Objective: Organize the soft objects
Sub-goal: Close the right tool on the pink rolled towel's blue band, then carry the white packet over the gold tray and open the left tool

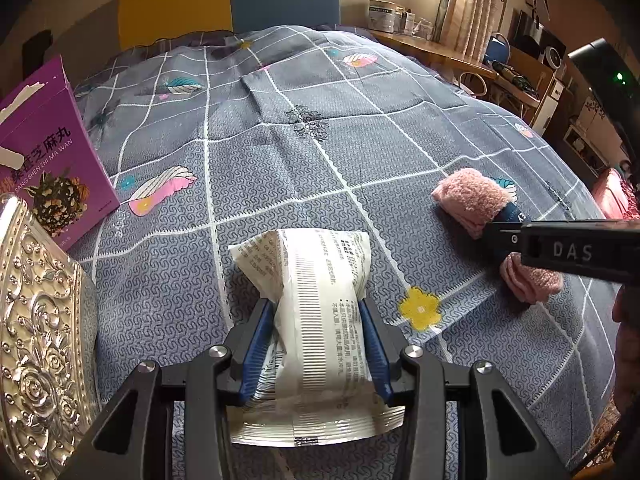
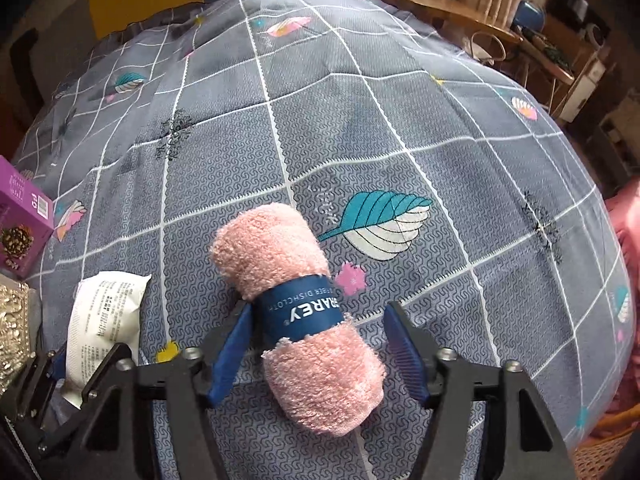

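Observation:
My left gripper (image 1: 318, 308) is shut on a white soft packet (image 1: 316, 300) with black print, its blue pads pressing both sides, low over the grey patterned bedspread (image 1: 280, 152). The packet also shows in the right wrist view (image 2: 106, 316). A rolled pink towel (image 2: 296, 316) with a dark blue paper band lies on the bedspread between the fingers of my right gripper (image 2: 320, 316). Those jaws are open; the left pad touches the band and the right pad stands apart. The towel also shows at the right of the left wrist view (image 1: 472, 196), partly hidden by the right gripper.
A purple box (image 1: 44, 156) stands at the left, with an embossed silver tin (image 1: 36, 340) in front of it. A wooden desk (image 1: 424, 46) with jars stands behind the bed at the right. A pink cloth (image 2: 628, 216) lies past the bed's right edge.

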`<state>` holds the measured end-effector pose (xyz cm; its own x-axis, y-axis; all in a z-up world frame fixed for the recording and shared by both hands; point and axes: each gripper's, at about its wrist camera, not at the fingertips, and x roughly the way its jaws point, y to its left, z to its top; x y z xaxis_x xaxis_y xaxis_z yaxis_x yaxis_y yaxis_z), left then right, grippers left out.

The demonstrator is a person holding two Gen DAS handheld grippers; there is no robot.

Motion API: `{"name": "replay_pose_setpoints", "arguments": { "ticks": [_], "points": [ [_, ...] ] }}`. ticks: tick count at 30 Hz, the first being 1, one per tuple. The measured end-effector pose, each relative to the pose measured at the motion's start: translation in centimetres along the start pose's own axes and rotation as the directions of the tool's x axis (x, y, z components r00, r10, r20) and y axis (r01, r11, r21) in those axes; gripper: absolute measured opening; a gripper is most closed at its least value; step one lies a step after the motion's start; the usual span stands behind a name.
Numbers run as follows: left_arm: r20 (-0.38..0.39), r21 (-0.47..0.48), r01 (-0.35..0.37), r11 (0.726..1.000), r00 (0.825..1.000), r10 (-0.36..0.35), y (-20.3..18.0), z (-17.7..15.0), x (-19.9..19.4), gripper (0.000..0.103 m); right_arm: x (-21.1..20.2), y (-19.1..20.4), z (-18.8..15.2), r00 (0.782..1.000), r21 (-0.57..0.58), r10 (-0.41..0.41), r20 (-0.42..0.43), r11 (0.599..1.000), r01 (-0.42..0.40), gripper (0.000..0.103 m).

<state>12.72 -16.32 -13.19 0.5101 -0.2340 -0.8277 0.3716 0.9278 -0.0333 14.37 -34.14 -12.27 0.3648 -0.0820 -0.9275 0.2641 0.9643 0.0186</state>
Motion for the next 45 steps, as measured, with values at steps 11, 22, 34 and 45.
{"name": "replay_pose_setpoints", "arguments": {
  "ticks": [11, 22, 34, 45],
  "points": [
    [-0.053, -0.008, 0.013, 1.0, 0.999, -0.014, 0.2, 2.8, -0.5, 0.037, 0.5, 1.5, -0.3, 0.999, -0.082, -0.047, 0.011, 0.996, 0.048, 0.038],
    [0.084, -0.045, -0.001, 0.999, 0.996, 0.005, 5.2, 12.7, -6.4, 0.037, 0.3, 2.1, -0.6, 0.997, -0.13, -0.073, 0.036, 0.989, 0.077, 0.038],
    [0.159, -0.338, -0.126, 0.933, 0.969, 0.189, 24.1, 14.6, -13.8, 0.037, 0.2, 2.5, -0.9, 0.995, -0.163, -0.087, 0.047, 0.982, 0.093, 0.038],
    [0.14, -0.525, -0.165, 0.835, 0.951, 0.275, 33.9, 0.3, -19.4, 0.037, -0.1, 3.8, -1.6, 0.99, -0.222, -0.124, 0.073, 0.965, 0.137, 0.038]
  ]
}}
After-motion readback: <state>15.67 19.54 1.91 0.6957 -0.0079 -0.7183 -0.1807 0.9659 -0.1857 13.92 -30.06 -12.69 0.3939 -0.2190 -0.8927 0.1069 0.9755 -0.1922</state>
